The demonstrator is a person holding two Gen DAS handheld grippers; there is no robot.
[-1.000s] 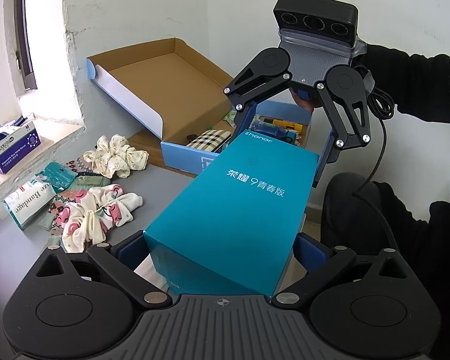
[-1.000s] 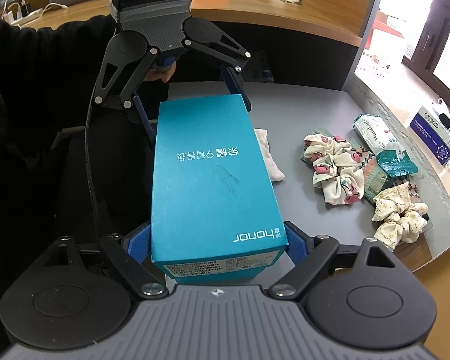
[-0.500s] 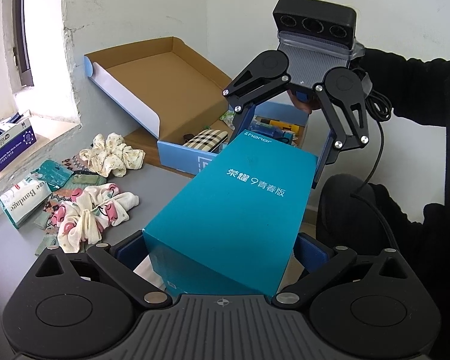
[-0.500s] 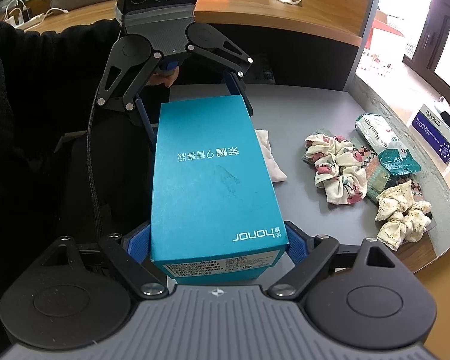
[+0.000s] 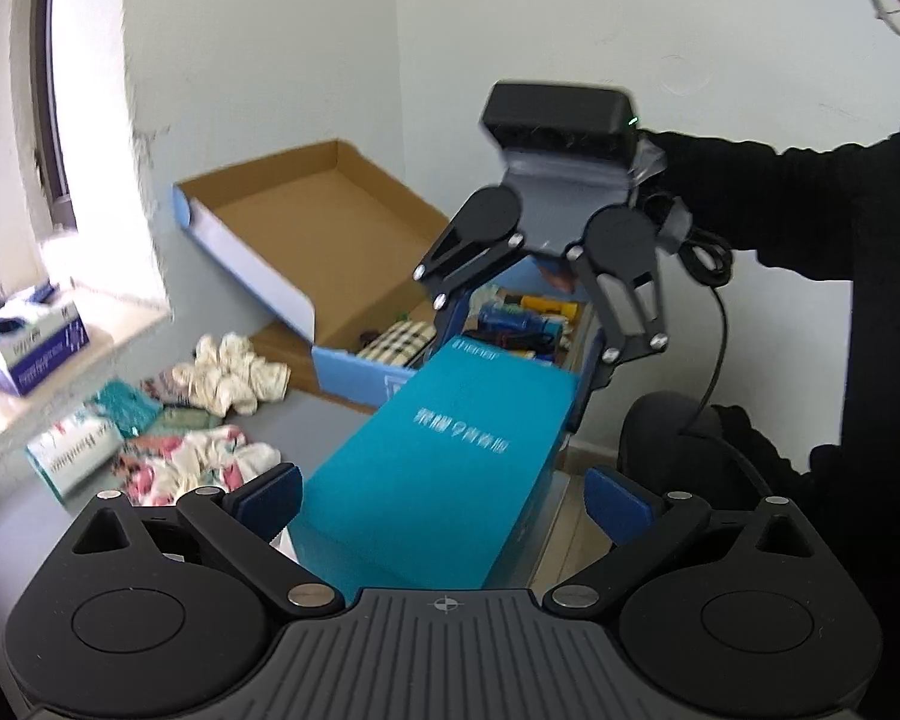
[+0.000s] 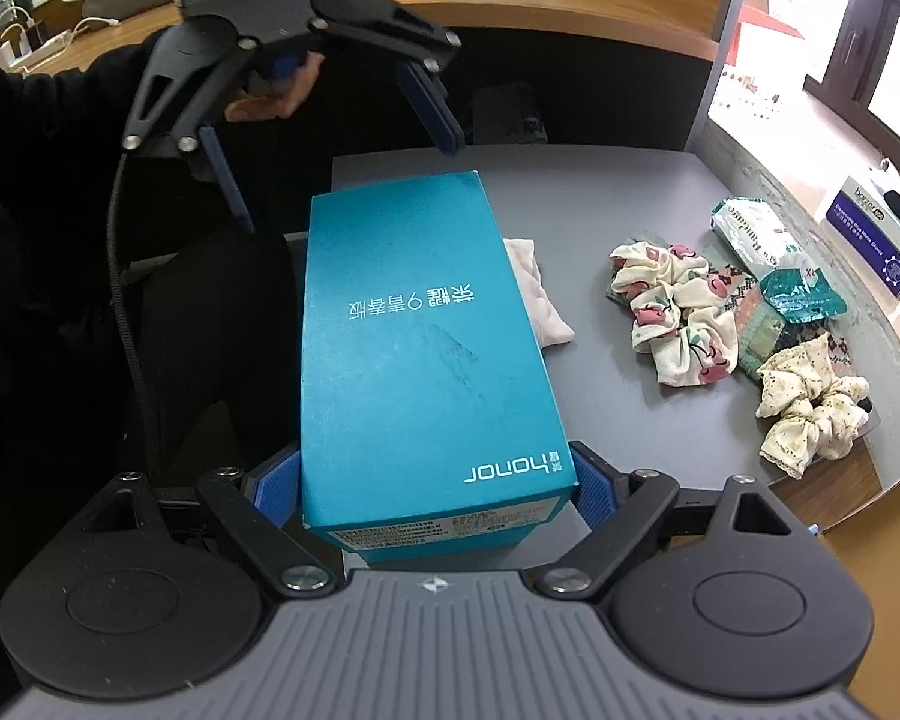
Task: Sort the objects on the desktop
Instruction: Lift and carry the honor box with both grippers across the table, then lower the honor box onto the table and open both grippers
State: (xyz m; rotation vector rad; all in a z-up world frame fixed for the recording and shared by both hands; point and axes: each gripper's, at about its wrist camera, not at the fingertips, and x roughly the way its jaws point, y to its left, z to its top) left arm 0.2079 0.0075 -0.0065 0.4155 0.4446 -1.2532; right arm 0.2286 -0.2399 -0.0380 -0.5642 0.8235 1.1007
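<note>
A teal Honor phone box [image 6: 420,348] lies lengthwise between my two grippers. My right gripper [image 6: 435,492] is shut on its near end, blue pads pressed to both long sides. In the left wrist view the right gripper [image 5: 519,354] holds the far end of the box [image 5: 444,480]. My left gripper [image 5: 444,498] is open, its pads standing clear of the box sides. Seen from the right wrist, the left gripper [image 6: 345,180] hangs above and behind the box's far end, touching nothing.
An open cardboard box [image 5: 330,240] with blue walls holds several small items. Two scrunchies [image 6: 678,312] [image 6: 810,408], a bandage pack [image 6: 756,234] and a teal packet [image 6: 801,294] lie on the grey table [image 6: 600,192]. A glove box [image 6: 876,234] sits on the sill. A white cloth [image 6: 534,294] lies beside the phone box.
My left gripper has opened, let go of the phone box and lifted away from its end. The right gripper keeps its grip and has not moved.
</note>
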